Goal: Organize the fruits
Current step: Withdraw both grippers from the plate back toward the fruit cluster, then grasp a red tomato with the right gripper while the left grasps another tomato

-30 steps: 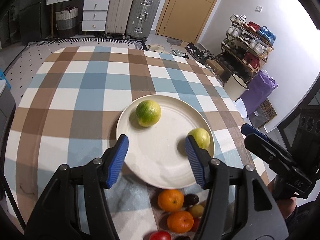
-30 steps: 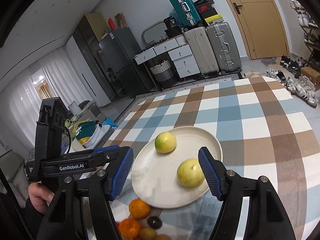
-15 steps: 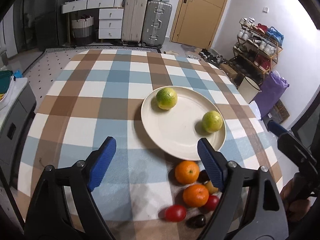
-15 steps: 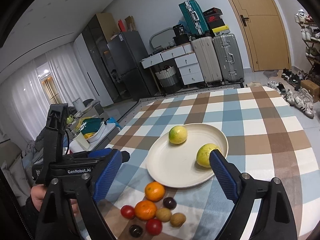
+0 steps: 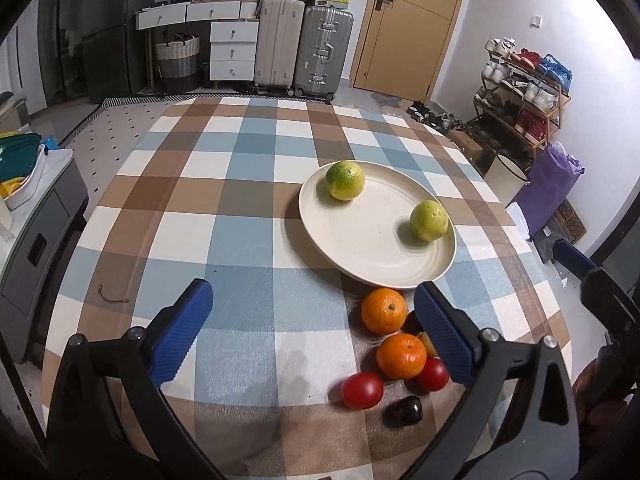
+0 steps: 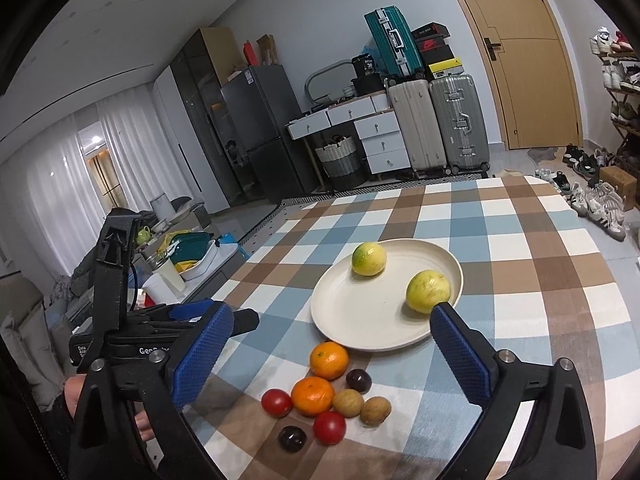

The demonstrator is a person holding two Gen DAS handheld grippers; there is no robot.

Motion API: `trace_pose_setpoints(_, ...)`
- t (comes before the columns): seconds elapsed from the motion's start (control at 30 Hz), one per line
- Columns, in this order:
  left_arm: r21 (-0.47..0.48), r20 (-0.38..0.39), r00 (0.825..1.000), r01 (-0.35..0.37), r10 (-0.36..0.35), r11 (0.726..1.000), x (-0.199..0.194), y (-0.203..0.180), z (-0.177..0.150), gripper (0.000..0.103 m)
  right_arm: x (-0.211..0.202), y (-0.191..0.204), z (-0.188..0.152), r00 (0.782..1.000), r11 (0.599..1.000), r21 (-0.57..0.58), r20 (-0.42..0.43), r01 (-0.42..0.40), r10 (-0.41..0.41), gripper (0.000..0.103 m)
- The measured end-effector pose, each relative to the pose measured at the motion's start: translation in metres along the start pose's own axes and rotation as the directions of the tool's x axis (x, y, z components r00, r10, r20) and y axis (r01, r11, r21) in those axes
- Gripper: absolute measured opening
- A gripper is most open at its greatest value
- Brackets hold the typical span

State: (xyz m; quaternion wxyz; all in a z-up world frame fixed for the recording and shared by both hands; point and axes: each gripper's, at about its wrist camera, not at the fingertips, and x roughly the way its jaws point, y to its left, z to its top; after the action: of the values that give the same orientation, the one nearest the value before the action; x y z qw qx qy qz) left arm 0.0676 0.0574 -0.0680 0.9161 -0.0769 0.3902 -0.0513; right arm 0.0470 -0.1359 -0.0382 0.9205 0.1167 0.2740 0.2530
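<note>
Left wrist view showed both tools, left tool (image 5: 312, 316) and right tool (image 6: 332, 340), opening wide and empty; two yellow-green citrus (image 5: 345, 180) sat on the cream round plate (image 5: 360, 248), and the loose small fruits (image 6: 313, 396) clustered near the bench's edge could roll off if nudged.

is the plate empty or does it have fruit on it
Not empty: the cream plate holds two yellow-green citrus fruits. The oranges and the other small fruits lie off it, on the tablecloth.
</note>
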Motion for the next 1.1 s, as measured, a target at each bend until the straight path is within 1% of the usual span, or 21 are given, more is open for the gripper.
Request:
trace_pose_setpoints(0.13, -0.001, -0.030, 0.999, 0.023, -0.023, 1.000, 0.001, 0.002, -0.007, 0.102, -0.004, 0.002, -0.006, 1.000, 1.000, 0.002, 0.003, -0.011, 0.011, 0.102)
trace_pose_setpoints(0.23, 0.004, -0.042, 0.999, 0.013, -0.013, 1.000, 0.002, 0.002, -0.015, 0.102, -0.003, 0.003, -0.010, 1.000, 1.000, 0.006, -0.009, -0.006, 0.006, 0.102)
trace_pose_setpoints(0.5, 0.015, -0.090, 0.996, 0.004, -0.003, 1.000, 0.012, 0.005, -0.040, 0.102, -0.008, 0.002, -0.023, 1.000, 1.000, 0.023, -0.003, 0.018, -0.017, 0.102)
trace_pose_setpoints(0.77, 0.024, -0.137, 0.991, 0.005, -0.002, 1.000, 0.029, 0.003, -0.055, 0.102, -0.006, 0.004, -0.031, 0.999, 0.999, 0.017, -0.026, 0.039, -0.039, 0.102)
trace_pose_setpoints(1.1, 0.048, -0.185, 0.982, 0.045, -0.036, 0.998, 0.043, -0.004, -0.068, 0.101, -0.006, 0.005, -0.043, 0.997, 0.999, 0.009, -0.061, 0.039, -0.038, 0.102)
